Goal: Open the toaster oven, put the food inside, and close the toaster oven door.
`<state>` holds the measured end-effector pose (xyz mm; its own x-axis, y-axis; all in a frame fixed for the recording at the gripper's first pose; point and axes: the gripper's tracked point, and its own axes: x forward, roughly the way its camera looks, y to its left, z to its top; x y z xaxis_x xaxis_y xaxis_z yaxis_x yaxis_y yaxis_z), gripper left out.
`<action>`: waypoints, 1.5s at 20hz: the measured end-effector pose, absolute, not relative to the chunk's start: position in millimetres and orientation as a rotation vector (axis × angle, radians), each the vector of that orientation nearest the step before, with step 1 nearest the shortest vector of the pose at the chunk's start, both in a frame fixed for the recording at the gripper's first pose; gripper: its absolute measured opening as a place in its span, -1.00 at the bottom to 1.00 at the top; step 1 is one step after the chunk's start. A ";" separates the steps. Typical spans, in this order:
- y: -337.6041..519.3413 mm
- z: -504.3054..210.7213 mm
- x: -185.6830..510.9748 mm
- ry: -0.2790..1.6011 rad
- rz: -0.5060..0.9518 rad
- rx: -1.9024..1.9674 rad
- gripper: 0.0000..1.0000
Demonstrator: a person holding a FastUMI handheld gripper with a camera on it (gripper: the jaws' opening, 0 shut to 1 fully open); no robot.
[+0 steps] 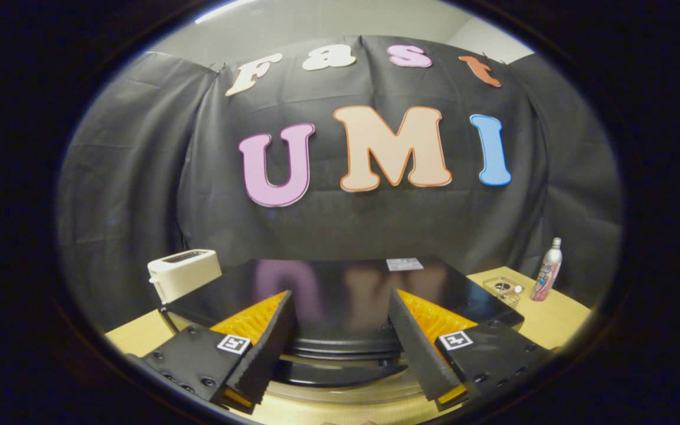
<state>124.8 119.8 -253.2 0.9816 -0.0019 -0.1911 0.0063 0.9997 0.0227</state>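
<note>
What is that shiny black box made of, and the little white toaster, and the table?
The black toaster oven, just ahead of the open gripper, looks like glossy painted metal or glass: its top mirrors the wall. The white toaster looks like matte plastic, though coated metal is possible. The table looks like pale wood or wood-look laminate.

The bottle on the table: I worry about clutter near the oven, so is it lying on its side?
No, the bottle stands upright on the wooden table, off to the right beyond the open jaws of the gripper.
</note>
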 end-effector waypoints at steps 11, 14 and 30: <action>124.3 -250.1 85.6 0.083 0.031 0.058 0.96; 124.9 -250.6 69.2 0.075 0.040 0.042 0.96; 126.0 -311.3 -25.6 0.316 0.099 0.071 0.96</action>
